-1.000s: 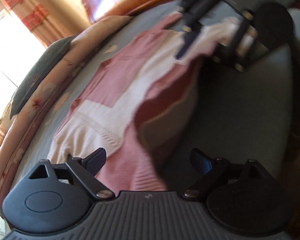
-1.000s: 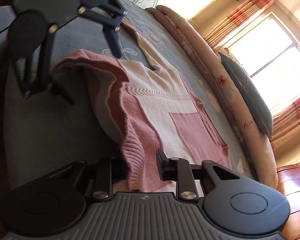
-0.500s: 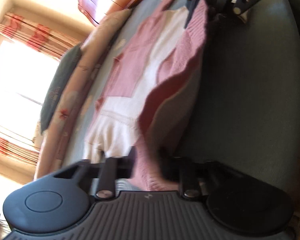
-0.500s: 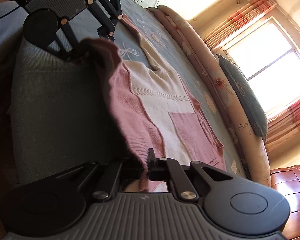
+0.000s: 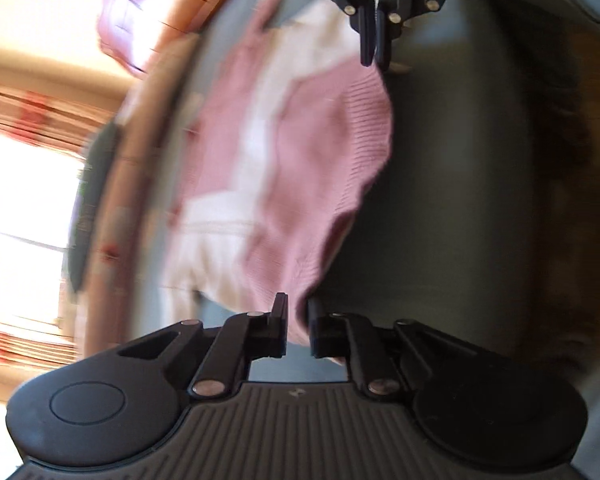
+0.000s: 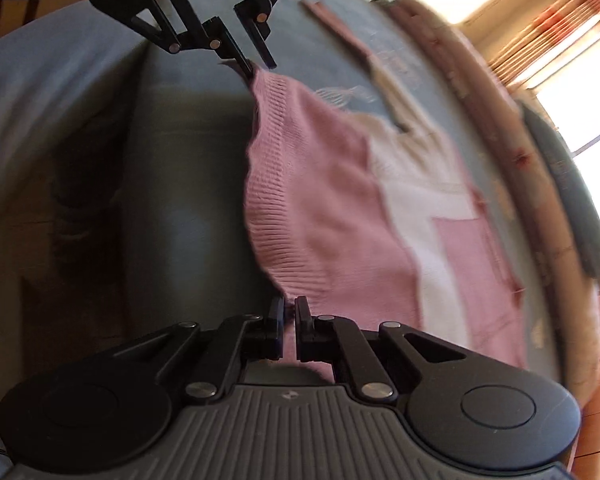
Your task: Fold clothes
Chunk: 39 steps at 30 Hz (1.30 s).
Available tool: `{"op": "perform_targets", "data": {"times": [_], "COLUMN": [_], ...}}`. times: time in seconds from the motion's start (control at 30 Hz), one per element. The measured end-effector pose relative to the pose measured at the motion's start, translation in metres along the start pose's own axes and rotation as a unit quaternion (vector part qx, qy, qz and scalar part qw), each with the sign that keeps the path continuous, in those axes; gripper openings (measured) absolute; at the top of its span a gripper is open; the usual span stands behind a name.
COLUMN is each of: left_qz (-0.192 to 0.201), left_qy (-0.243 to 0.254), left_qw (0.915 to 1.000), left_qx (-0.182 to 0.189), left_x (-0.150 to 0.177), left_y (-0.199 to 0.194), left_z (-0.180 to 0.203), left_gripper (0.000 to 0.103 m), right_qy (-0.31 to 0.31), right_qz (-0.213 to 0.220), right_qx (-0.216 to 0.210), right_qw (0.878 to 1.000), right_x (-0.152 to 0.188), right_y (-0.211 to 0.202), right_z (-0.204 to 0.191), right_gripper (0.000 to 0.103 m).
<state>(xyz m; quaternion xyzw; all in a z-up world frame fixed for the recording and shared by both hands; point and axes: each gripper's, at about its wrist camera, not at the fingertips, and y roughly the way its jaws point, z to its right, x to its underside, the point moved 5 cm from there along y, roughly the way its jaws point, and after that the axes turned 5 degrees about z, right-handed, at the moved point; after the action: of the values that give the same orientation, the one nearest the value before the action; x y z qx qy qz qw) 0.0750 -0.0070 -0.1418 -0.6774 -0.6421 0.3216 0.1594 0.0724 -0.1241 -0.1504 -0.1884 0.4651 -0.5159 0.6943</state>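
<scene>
A pink and cream knitted sweater [image 5: 300, 152] [image 6: 340, 208] lies on a blue-grey bed. Its ribbed pink hem is lifted off the cover and stretched between both grippers. My left gripper [image 5: 297, 312] is shut on one hem corner, pink knit pinched between its pads. My right gripper [image 6: 287, 312] is shut on the other hem corner. Each gripper shows in the other's view: the right gripper [image 5: 375, 56] at the top, the left gripper [image 6: 256, 65] at the upper left, both pinching the knit. The sweater's far part stays flat on the bed.
The bed cover [image 6: 160, 168] falls away in shadow under the lifted hem. A long floral bolster [image 6: 512, 168] and a dark pillow [image 6: 572, 200] line the far side. A wooden cabinet [image 5: 152, 16] and a bright window with striped curtains [image 5: 24, 192] stand beyond.
Both grippers closed on the hem corners and lifted it. The hem now hangs taut between them and has swung over toward the sweater's body.
</scene>
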Motion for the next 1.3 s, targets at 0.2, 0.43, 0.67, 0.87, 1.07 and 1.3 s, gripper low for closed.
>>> {"op": "perform_targets", "data": {"times": [0.2, 0.43, 0.67, 0.87, 1.07, 1.3], "left_qz": [0.007, 0.085, 0.141, 0.159, 0.147, 0.134], "left_qy": [-0.035, -0.133, -0.037, -0.024, -0.056, -0.096], "left_qw": [0.9988, 0.9873, 0.989, 0.987, 0.9876, 0.9862], "left_qx": [0.032, -0.011, -0.022, -0.014, -0.002, -0.004], "left_x": [0.0, -0.041, -0.1, -0.131, -0.13, -0.117], "left_y": [-0.01, -0.017, 0.008, 0.019, 0.025, 0.024], "left_z": [-0.013, -0.052, -0.01, 0.012, 0.013, 0.006], "left_gripper": [0.016, 0.061, 0.068, 0.07, 0.07, 0.077], "right_qy": [0.015, 0.127, 0.354, 0.568, 0.662, 0.699], "right_qz": [0.006, -0.007, -0.029, 0.008, 0.031, 0.062], "right_qx": [0.023, 0.096, 0.104, 0.039, -0.006, -0.009], "right_qw": [1.0, 0.987, 0.929, 0.822, 0.749, 0.712], "right_x": [0.009, 0.044, 0.128, 0.195, 0.225, 0.228], "right_y": [-0.025, -0.058, -0.071, -0.062, -0.037, -0.03], "right_z": [0.011, 0.07, 0.11, 0.119, 0.114, 0.103], "right_gripper": [0.017, 0.025, 0.035, 0.039, 0.041, 0.047]}}
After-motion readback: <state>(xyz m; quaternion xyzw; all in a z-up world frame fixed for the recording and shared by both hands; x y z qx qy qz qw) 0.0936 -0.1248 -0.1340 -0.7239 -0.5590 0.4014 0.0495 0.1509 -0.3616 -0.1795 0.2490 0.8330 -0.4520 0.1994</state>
